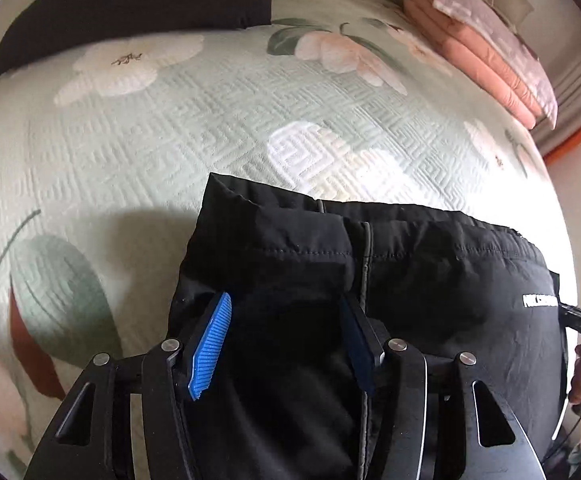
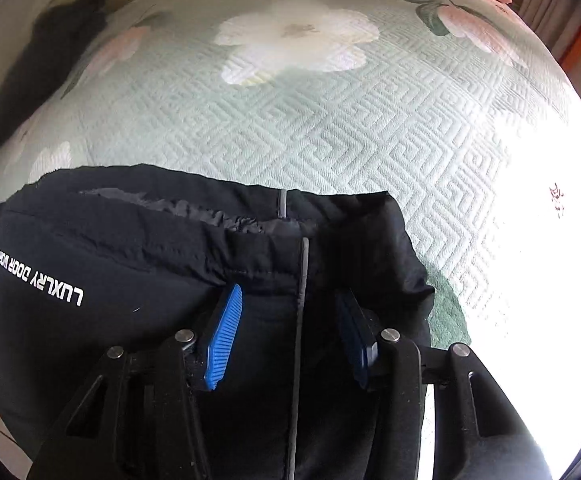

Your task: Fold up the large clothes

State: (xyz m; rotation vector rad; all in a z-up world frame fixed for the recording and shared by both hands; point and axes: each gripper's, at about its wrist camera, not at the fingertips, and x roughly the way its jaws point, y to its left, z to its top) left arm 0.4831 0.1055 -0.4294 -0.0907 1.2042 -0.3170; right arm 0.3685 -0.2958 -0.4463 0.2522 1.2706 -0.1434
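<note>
A black garment (image 1: 410, 264) with white lettering lies folded at the near edge of the bed; it also shows in the right wrist view (image 2: 130, 264). My left gripper (image 1: 286, 312) is open, its blue pads (image 1: 212, 344) spread over the garment's left part, just above the cloth. My right gripper (image 2: 288, 312) is open too, its blue pads (image 2: 224, 336) spread over the garment's right part, astride a grey seam. Neither holds any cloth. The right gripper's body shows at the right edge of the left wrist view.
The bed has a pale green quilted cover with flower prints (image 1: 250, 120). A dark cloth (image 1: 130, 8) lies at the far left. Folded pink bedding (image 1: 482, 48) is stacked at the far right. The bed's right edge is in bright light (image 2: 550, 280).
</note>
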